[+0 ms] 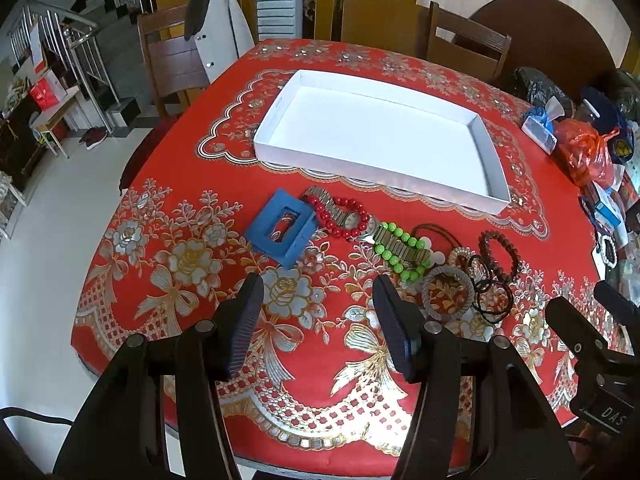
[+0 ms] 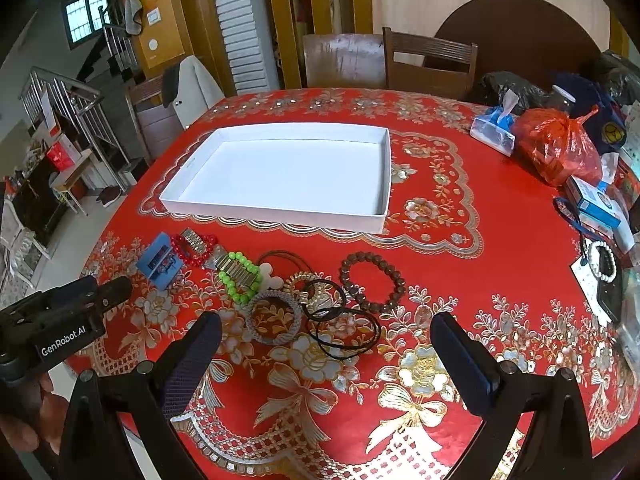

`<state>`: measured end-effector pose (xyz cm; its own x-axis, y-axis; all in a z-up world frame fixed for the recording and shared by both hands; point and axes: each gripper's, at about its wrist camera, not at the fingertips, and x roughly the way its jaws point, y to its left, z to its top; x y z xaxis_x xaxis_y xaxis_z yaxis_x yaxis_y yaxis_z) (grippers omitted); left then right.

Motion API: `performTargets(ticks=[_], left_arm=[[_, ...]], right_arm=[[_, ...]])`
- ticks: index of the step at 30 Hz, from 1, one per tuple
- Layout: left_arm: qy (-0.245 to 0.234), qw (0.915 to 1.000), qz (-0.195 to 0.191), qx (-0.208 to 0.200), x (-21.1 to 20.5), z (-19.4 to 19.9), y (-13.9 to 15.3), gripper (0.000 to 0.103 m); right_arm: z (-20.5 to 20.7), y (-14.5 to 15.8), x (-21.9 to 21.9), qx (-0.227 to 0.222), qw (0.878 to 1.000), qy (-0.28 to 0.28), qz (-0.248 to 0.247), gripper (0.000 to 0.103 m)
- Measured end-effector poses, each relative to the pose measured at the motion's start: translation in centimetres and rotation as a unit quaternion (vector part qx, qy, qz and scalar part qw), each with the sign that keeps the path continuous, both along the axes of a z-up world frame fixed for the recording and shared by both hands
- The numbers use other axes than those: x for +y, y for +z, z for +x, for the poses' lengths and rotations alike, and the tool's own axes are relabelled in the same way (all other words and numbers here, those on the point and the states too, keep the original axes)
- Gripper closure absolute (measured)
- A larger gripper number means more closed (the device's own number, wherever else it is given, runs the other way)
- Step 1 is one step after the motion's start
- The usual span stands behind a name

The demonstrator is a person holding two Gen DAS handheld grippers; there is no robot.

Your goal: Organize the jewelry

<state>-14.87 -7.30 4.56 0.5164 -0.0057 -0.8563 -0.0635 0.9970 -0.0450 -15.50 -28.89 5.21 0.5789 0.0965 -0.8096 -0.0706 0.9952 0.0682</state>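
A shallow white tray (image 1: 494,168) (image 2: 384,184) lies on the red flowered tablecloth, with nothing in it. In front of it lies a row of jewelry: a blue square frame (image 1: 280,226) (image 2: 158,262), a red bead bracelet (image 1: 340,216) (image 2: 192,250) over a metal watch (image 1: 370,228), a green bead bracelet (image 1: 400,252) (image 2: 238,278), a grey woven bangle (image 1: 447,294) (image 2: 274,320), black hair ties (image 1: 490,290) (image 2: 344,330) and a brown bead bracelet (image 1: 500,254) (image 2: 372,282). My left gripper (image 1: 318,288) is open and empty, just short of the row. My right gripper (image 2: 326,326) is open and empty, above the hair ties.
Clutter fills the table's right side: an orange plastic bag (image 2: 556,144), a tissue pack (image 2: 494,130), boxes, a white bead bracelet (image 2: 600,264) and a phone (image 2: 608,296). Wooden chairs (image 2: 430,64) stand behind the table. The floor drops off at the left.
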Motion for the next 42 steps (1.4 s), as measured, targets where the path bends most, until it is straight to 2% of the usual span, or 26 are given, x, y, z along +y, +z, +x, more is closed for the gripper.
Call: performTargets(ticks=[29, 42], left_arm=[[0.013, 0.9991, -0.021, 0.035, 1.1, 0.6, -1.6, 0.047], [0.027, 0.9936, -0.082, 0.073, 4.7, 1.1, -3.9, 0.047]], right_arm=[[1.0, -1.1, 0.1, 0.021, 1.000, 0.007, 0.009, 0.000], [1.5, -2.2, -0.6, 0.034, 0.999, 0.016, 0.017, 0.000]])
